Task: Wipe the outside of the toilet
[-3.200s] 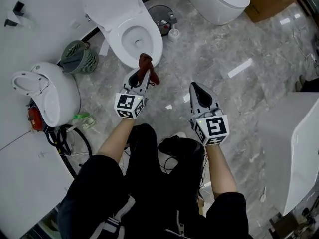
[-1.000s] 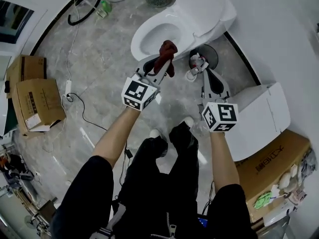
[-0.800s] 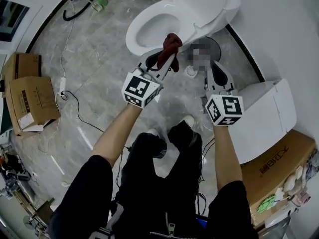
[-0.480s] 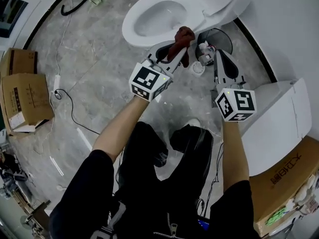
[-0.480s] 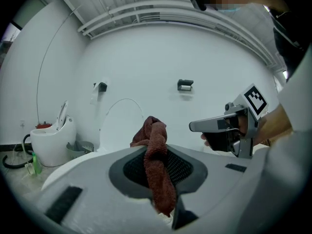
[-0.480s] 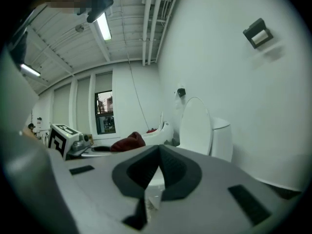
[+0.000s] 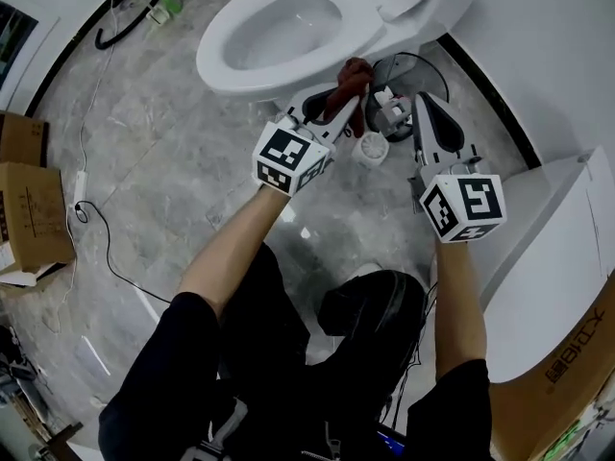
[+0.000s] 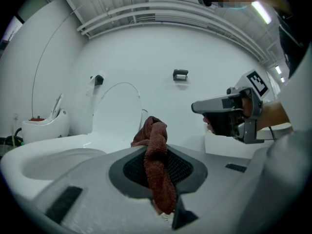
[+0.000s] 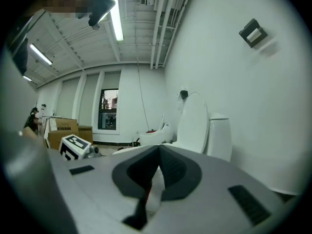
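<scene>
The white toilet (image 7: 223,67) fills the top of the head view, lid up, bowl open. My left gripper (image 7: 344,99) is shut on a dark red cloth (image 7: 357,68), which is pressed against the outside of the bowl just under its rim, on the side near the wall. In the left gripper view the cloth (image 8: 158,174) hangs bunched between the jaws, with the toilet seat (image 8: 58,152) and raised lid (image 8: 117,111) behind. My right gripper (image 7: 420,99) is shut and holds nothing, a little to the right of the cloth; its view shows the lid (image 9: 192,123) and tank (image 9: 219,135).
A white brush cup (image 7: 370,149) and a dark round fitting (image 7: 404,70) sit on the floor between the toilet and the wall. Another white fixture (image 7: 548,257) stands at right. Cardboard boxes (image 7: 29,200) and a cable (image 7: 96,238) lie at left. My shoe (image 7: 375,305) is below.
The view has closed in on the toilet. My left gripper has carried the cloth up against the bowl's outer side; the right gripper has stayed beside it, still shut.
</scene>
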Demonstrator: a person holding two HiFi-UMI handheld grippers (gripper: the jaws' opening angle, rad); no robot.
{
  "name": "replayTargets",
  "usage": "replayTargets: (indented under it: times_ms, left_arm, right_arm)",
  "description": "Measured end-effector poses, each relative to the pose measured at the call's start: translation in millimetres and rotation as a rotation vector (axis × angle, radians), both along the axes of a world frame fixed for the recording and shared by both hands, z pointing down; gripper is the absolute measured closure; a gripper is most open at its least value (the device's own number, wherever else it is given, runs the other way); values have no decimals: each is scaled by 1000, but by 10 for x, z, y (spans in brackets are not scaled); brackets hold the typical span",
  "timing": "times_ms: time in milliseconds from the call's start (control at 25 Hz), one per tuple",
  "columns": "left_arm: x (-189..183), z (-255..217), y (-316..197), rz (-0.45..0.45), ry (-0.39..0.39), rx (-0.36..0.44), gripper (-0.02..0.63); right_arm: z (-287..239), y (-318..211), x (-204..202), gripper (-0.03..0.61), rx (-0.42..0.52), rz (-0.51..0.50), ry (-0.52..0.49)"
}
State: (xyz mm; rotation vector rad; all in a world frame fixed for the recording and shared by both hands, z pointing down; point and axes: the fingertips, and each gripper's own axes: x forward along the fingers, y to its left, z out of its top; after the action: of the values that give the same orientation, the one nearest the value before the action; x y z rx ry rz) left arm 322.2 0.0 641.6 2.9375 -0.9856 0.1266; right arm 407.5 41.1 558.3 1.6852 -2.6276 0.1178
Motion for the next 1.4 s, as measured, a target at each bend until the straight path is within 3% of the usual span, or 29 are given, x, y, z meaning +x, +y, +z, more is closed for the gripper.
replayTargets:
  times_ms: [280, 680, 1040, 1400]
  left_arm:
    - [211, 587, -362, -56, 31, -29, 538]
    - [231, 1031, -766, -169, 57, -96, 540]
    - [-409, 1225, -752, -325, 88, -118, 543]
    - [-1020, 1159, -591, -366, 131, -123, 543]
  right_arm:
    - [386, 26, 141, 575, 3, 14, 2]
    - [471, 92, 83, 575, -10, 16, -7]
    - [794, 157, -411, 575, -47, -101, 86]
    - [841, 89, -810, 575, -58, -159, 72]
